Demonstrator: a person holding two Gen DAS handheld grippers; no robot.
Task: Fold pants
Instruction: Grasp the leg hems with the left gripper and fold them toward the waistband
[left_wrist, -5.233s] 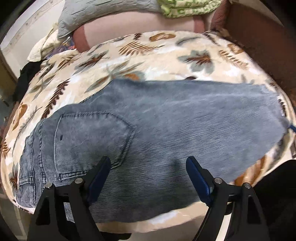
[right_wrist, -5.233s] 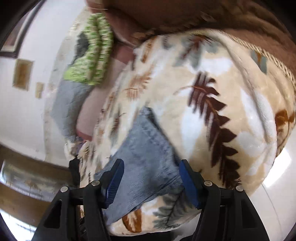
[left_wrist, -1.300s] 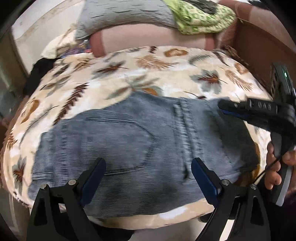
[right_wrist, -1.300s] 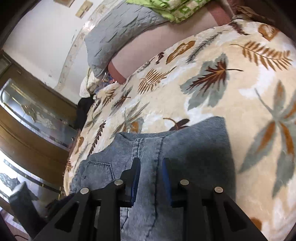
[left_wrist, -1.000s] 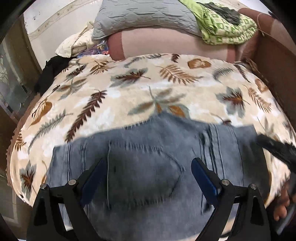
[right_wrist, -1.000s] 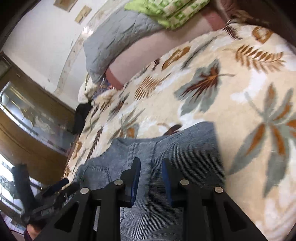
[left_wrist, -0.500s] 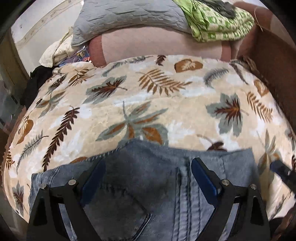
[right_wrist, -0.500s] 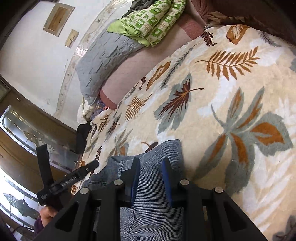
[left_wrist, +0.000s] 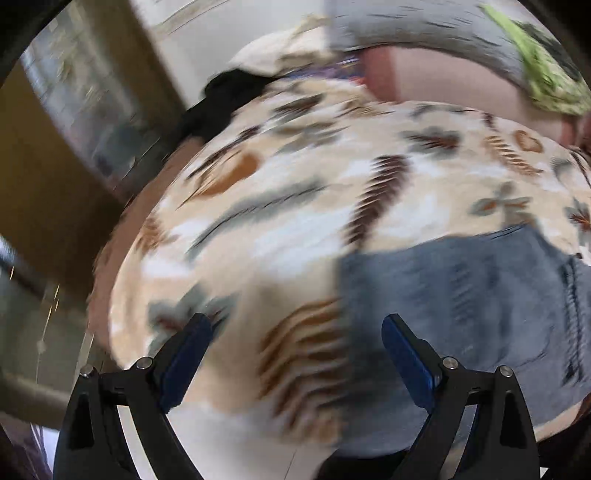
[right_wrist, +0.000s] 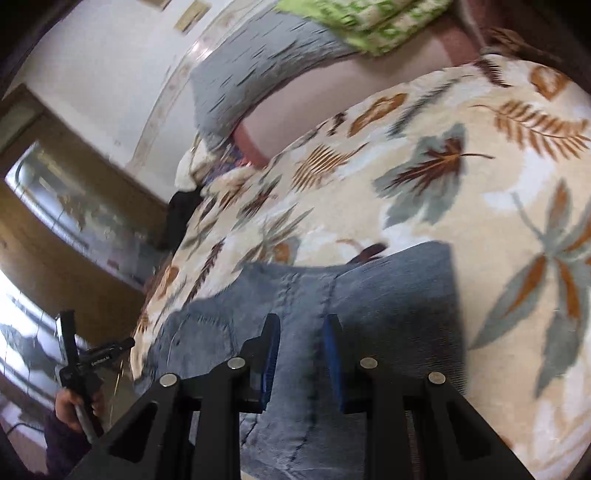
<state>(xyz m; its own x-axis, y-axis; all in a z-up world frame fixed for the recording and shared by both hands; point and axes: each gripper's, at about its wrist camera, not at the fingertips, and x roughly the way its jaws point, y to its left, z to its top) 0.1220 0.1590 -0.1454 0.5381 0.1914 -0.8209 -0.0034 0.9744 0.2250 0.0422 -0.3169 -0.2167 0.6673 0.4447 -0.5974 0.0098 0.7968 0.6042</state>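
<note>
Leaf-print blanket (right_wrist: 480, 206), folded pants (right_wrist: 369, 295), wooden cabinet (right_wrist: 55, 258)

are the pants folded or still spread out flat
Folded: the pants lie as a compact stack on the leaf-print blanket, one denim layer overlapping another.

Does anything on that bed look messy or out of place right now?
Nothing stands out. The jeans lie folded into a compact stack on the leaf-print blanket, no spills or damage visible. The left wrist view is motion-blurred, so fine detail there is unclear.
</note>
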